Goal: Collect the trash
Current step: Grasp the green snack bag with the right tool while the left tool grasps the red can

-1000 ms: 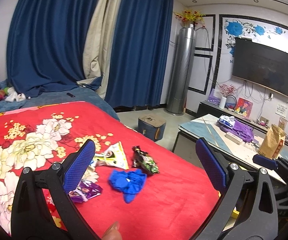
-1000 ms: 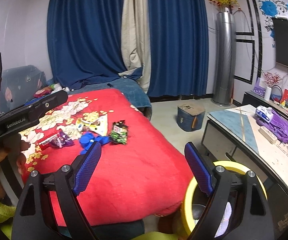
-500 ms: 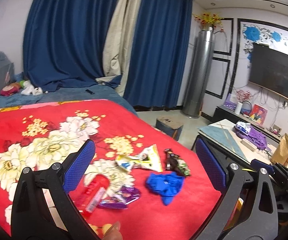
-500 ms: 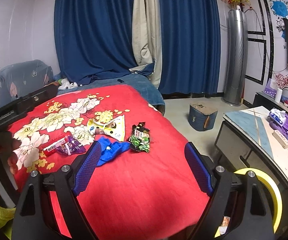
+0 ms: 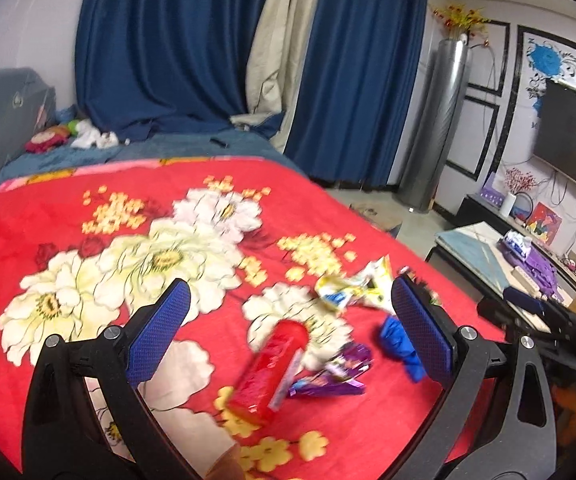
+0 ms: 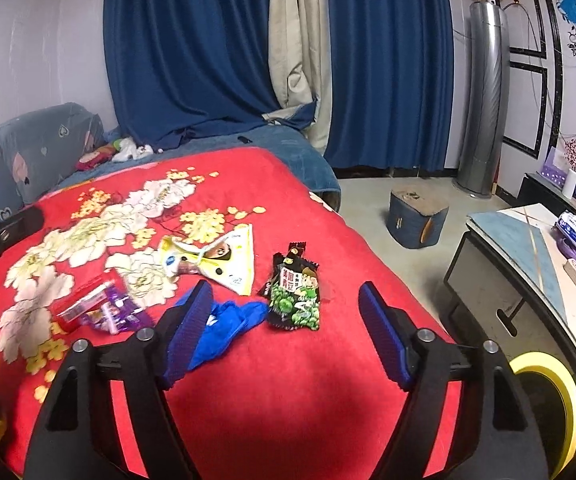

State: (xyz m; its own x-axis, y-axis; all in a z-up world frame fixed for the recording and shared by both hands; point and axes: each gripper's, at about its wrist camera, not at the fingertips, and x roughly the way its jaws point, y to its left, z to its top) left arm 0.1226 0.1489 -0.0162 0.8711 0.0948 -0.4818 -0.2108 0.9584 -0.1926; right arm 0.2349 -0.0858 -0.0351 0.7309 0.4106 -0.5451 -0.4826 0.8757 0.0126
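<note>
Wrappers lie bunched beside the blue glove (image 6: 224,328), so the empty, narrowing right gripper (image 6: 286,332) or spread left gripper (image 5: 288,332) could snag two.

A red blanket (image 6: 288,380) with white and yellow flowers carries the litter: a green-and-black snack packet (image 6: 296,294), a yellow-and-white wrapper (image 6: 224,260) at its ten o'clock, and a plain blue glove (image 6: 228,326). At the glove's nine o'clock lie a purple wrapper (image 6: 118,310) and a red one (image 5: 272,368).

left view blurs the red wrapper (image 5: 271,368); yellow bin (image 6: 550,400) is cut off.
</note>
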